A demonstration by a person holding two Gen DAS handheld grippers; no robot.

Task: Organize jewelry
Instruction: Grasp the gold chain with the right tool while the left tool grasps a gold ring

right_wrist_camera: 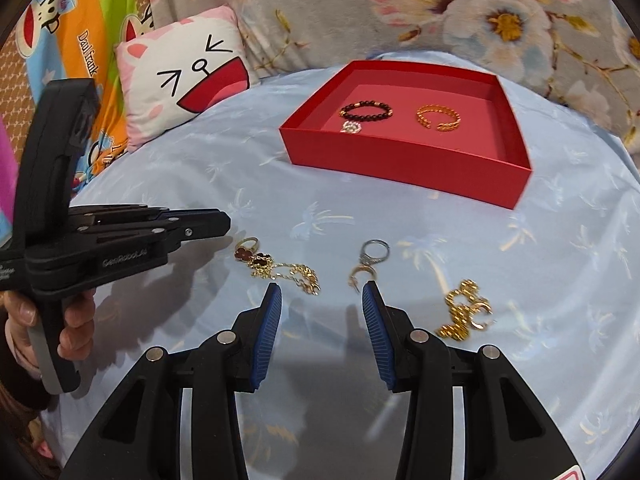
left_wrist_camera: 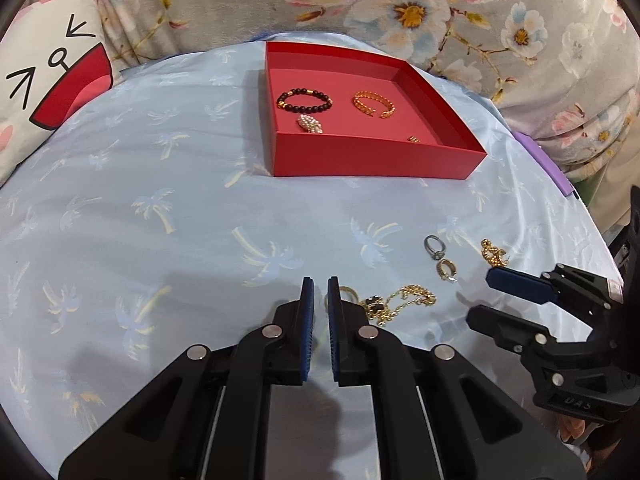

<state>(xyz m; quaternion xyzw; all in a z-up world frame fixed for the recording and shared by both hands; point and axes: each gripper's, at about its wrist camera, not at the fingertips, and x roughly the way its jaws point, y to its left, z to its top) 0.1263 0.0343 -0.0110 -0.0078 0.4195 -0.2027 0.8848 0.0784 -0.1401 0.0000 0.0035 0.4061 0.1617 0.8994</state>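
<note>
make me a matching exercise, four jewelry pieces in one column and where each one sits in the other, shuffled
Column one:
1. black bead bracelet
2. gold chain cuff
3. silver ring
4. gold chain with dark red charms

Column two:
A. on the blue sheet, just ahead of the open right claw
B. inside the red box, right part of the floor
C. on the blue sheet, beside the tips of the left claw
D. inside the red box, left part, next to a pearl piece

Pairs: 1-D, 2-B, 3-A, 4-C
</note>
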